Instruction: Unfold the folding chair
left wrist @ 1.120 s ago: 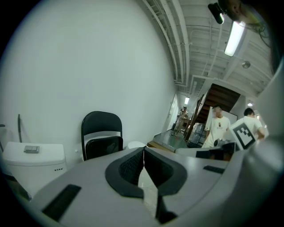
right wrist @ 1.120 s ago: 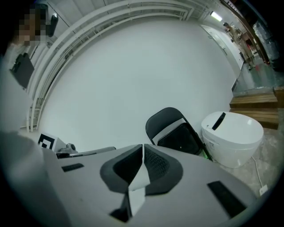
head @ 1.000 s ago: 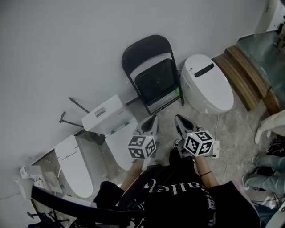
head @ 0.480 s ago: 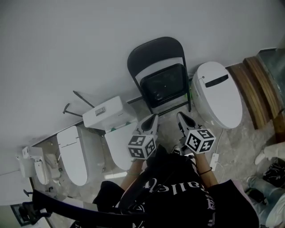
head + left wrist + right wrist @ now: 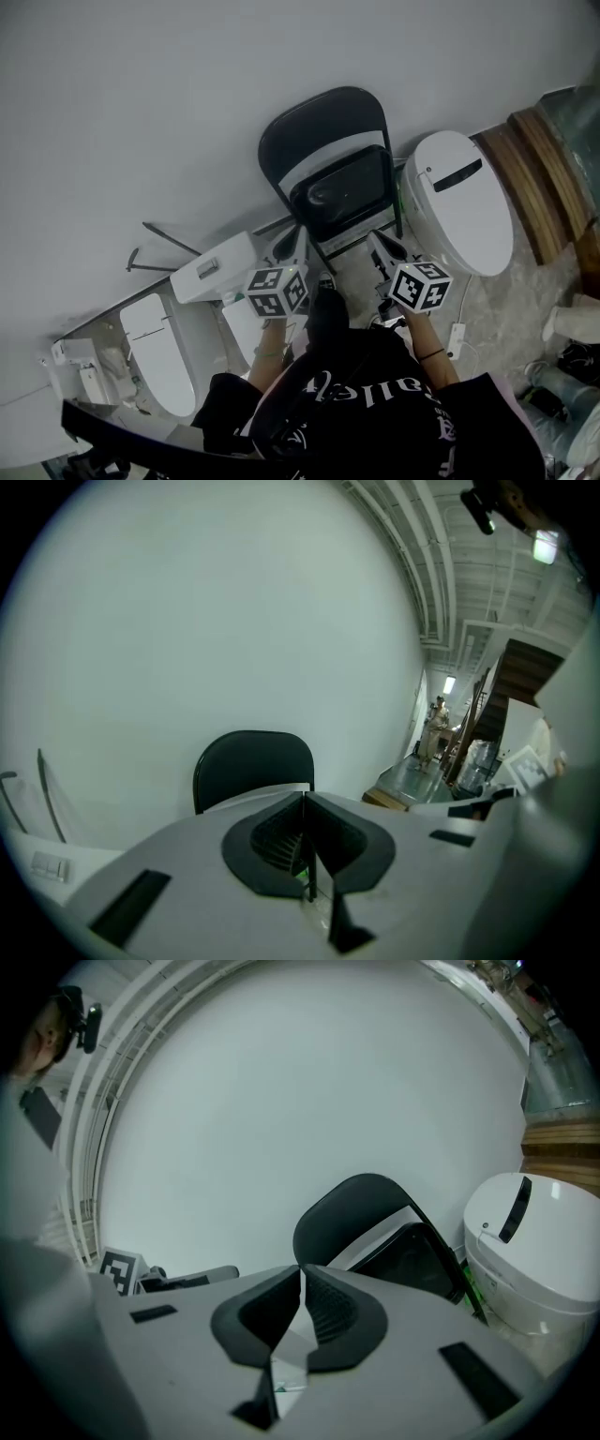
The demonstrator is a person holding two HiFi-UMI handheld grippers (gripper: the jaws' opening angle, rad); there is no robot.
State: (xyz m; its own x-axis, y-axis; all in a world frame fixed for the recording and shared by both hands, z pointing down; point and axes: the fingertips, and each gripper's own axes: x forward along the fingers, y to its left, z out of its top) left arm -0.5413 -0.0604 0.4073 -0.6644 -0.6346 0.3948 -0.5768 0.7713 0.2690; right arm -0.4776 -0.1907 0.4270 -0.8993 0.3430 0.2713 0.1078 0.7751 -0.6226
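A black folding chair (image 5: 333, 178) leans folded against the white wall, its seat flat against the backrest. My left gripper (image 5: 286, 246) is shut and empty, just short of the chair's lower left leg. Beside the chair's lower right leg, my right gripper (image 5: 382, 246) is shut too, with nothing in it. In the left gripper view the chair's backrest (image 5: 251, 766) rises right behind the closed left gripper (image 5: 304, 803). The right gripper view has the chair (image 5: 375, 1227) up and to the right of the closed right gripper (image 5: 302, 1274).
A white toilet (image 5: 459, 202) stands close on the chair's right. On its left are a white cistern (image 5: 225, 267) and another toilet (image 5: 155, 352). Wooden steps (image 5: 544, 159) lie at the far right. A power strip (image 5: 457, 336) lies on the floor. A person (image 5: 436, 728) stands far down the hallway.
Both grippers have moved forward to the chair's lower legs, the left one also drifting left. Their jaws stay shut. The chair has not moved.
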